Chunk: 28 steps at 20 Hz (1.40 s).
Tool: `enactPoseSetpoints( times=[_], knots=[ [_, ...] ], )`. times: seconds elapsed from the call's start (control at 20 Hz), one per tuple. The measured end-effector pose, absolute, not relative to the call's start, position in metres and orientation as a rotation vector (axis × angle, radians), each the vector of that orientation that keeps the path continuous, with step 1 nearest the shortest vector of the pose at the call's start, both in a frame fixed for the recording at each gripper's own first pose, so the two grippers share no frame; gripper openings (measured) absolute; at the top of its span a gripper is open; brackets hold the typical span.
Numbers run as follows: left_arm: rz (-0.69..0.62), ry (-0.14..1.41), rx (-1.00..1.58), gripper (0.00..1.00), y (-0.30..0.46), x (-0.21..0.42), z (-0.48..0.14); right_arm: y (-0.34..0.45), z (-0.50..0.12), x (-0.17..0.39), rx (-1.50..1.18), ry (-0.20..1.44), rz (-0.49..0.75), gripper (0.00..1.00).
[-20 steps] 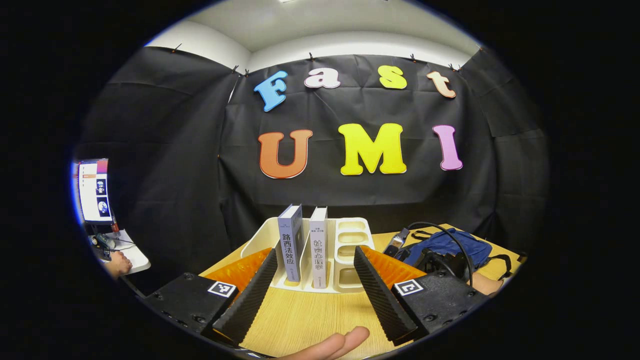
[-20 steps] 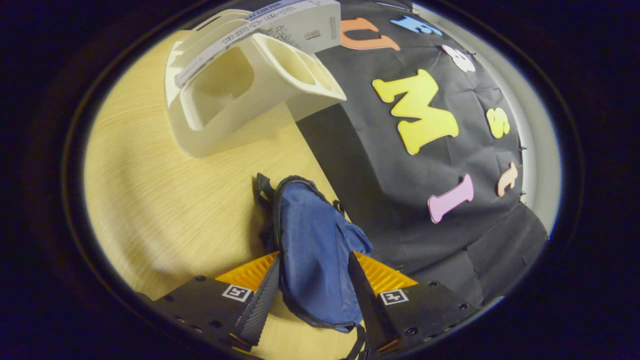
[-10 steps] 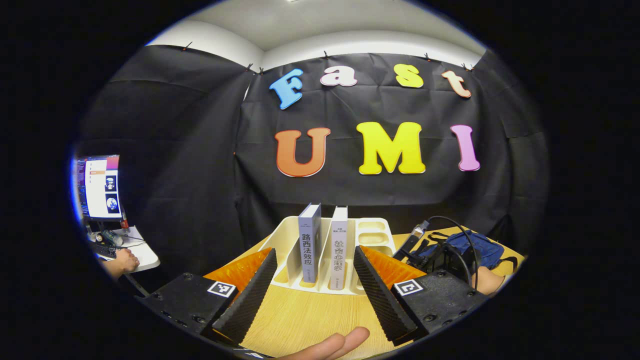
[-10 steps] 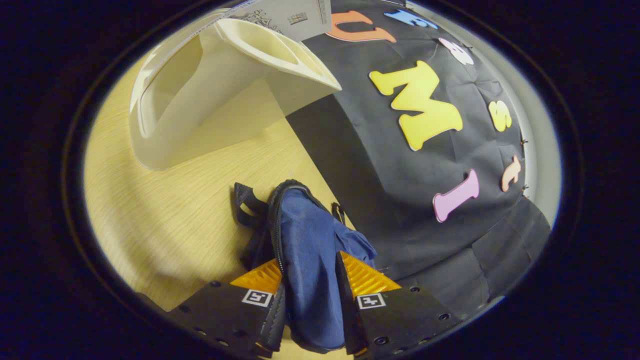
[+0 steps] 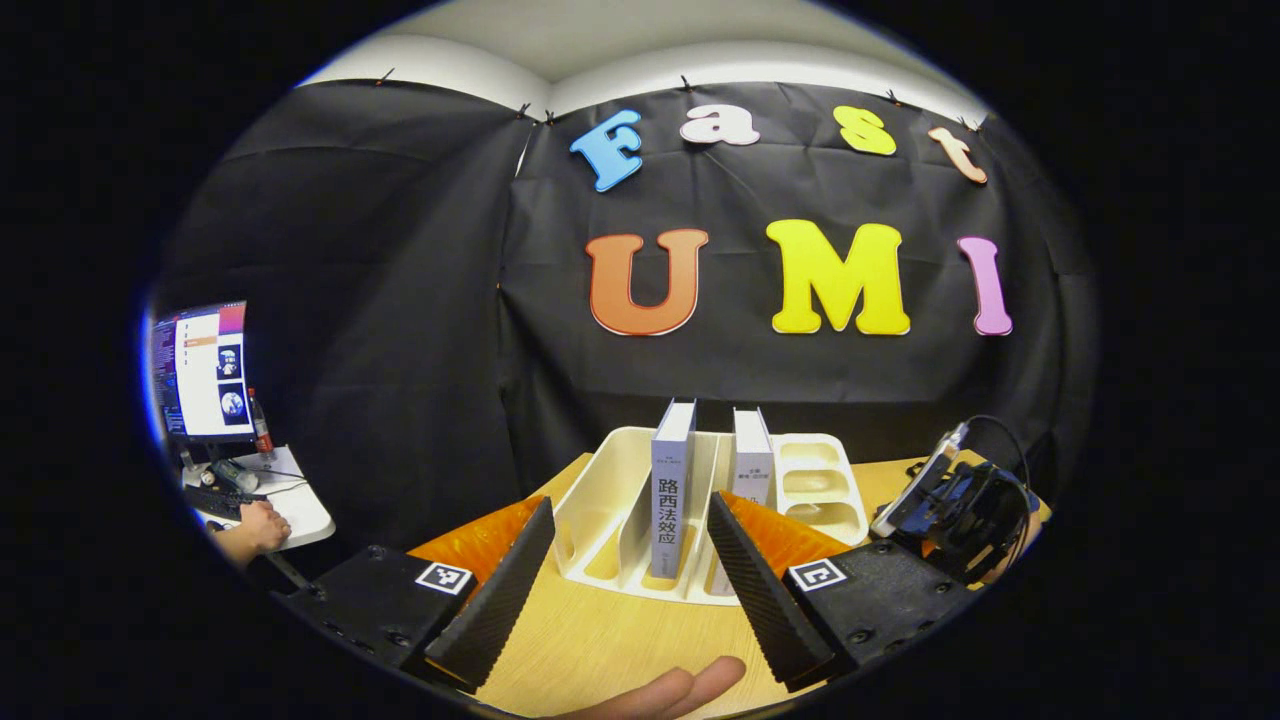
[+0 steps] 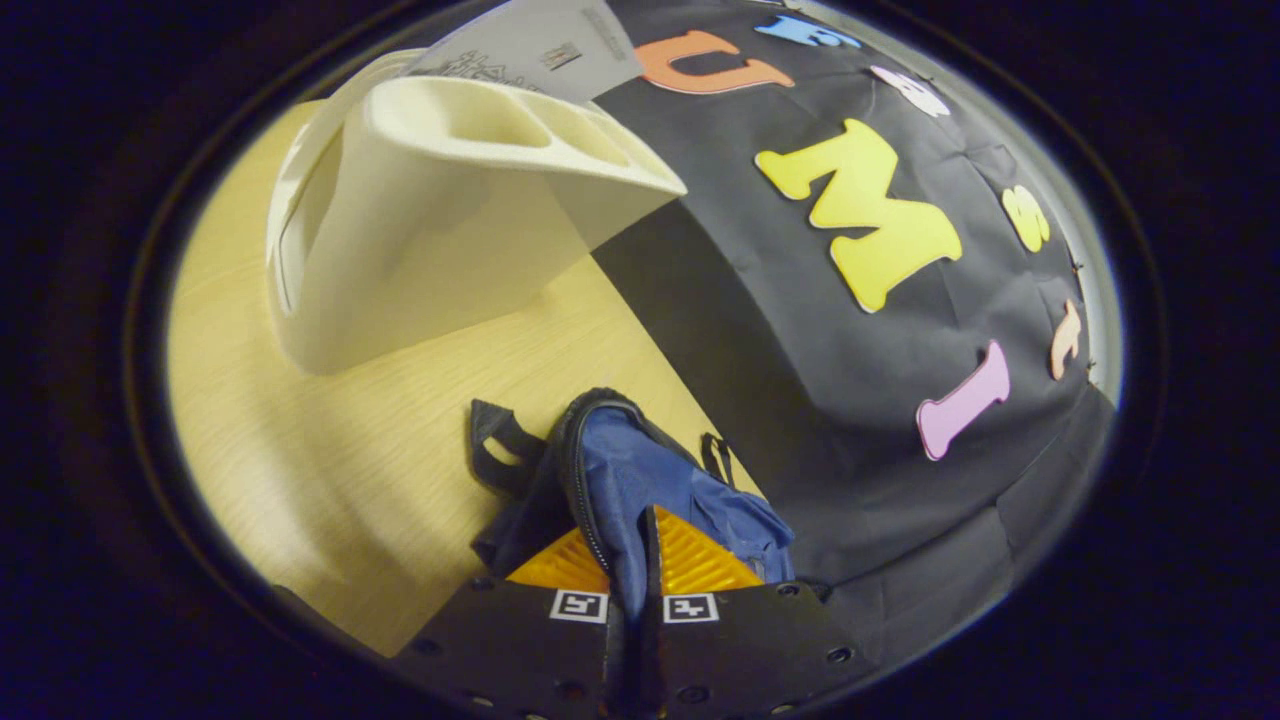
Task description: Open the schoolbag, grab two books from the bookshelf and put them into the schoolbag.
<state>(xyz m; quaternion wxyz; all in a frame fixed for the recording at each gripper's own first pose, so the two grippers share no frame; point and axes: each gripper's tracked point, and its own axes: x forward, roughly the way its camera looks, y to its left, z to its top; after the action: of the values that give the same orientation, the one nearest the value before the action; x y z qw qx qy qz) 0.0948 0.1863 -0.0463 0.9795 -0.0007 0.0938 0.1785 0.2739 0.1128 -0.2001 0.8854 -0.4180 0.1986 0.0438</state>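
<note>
The table [image 5: 600,640] lies under both grippers, and the white bookshelf [image 5: 620,500] stands on it straight ahead of the left gripper [image 5: 630,570]. That gripper's jaws are spread wide and hold nothing; the gap between them frames the grey book [image 5: 672,490], while the white book [image 5: 752,455] sits just behind the right-hand jaw.

In the right gripper view the bookshelf [image 6: 400,230] is ahead and to the left of the jaws, well apart from them. The blue schoolbag [image 6: 640,480] lies directly at the right gripper [image 6: 632,560], whose jaws are pinched nearly together on a fold of the bag's fabric beside the black zipper edge. The right gripper also shows in the left gripper view [image 5: 960,500], off beyond the right-hand jaw.

The step in hand looks like opening the bag. To do it well, the pinch should stay firm on the cloth near the zipper line, and the pull should go up and away from the table so the mouth gapes rather than the whole bag sliding. The left gripper seems well lined up to take the grey book by its spine.
</note>
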Motion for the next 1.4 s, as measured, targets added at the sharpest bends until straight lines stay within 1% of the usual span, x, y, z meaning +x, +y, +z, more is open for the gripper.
enactPoseSetpoints(
  times=[0.15,0.35,0.55,0.8,0.9,1.1,1.4],
  knots=[
    [0.347,0.224,0.023,0.99,0.191,0.123,-0.04,0.106,-0.187,0.277,-0.826,0.416,0.135,0.06],
    [0.241,0.251,0.021,0.98,0.173,0.163,-0.03,0.082,-0.152,0.283,-0.753,0.392,0.14,0.06],
    [0.181,0.267,0.033,0.98,0.159,0.199,-0.017,0.051,-0.127,0.29,-0.669,0.397,0.144,0.05],
    [0.091,0.322,0.014,0.98,0.133,0.235,-0.006,0.019,-0.109,0.292,-0.52,0.408,0.179,0.06],
    [0.066,0.343,0.026,0.98,0.126,0.25,-0.003,0.012,-0.106,0.292,-0.408,0.431,0.221,0.06],
    [0.001,0.413,0.057,0.98,0.108,0.27,-0.009,-0.019,-0.091,0.291,-0.262,0.421,0.241,0.05],
    [-0.037,0.543,0.061,0.98,0.096,0.293,-0.032,-0.068,-0.078,0.298,-0.063,0.399,0.208,0.05]
  ],
)
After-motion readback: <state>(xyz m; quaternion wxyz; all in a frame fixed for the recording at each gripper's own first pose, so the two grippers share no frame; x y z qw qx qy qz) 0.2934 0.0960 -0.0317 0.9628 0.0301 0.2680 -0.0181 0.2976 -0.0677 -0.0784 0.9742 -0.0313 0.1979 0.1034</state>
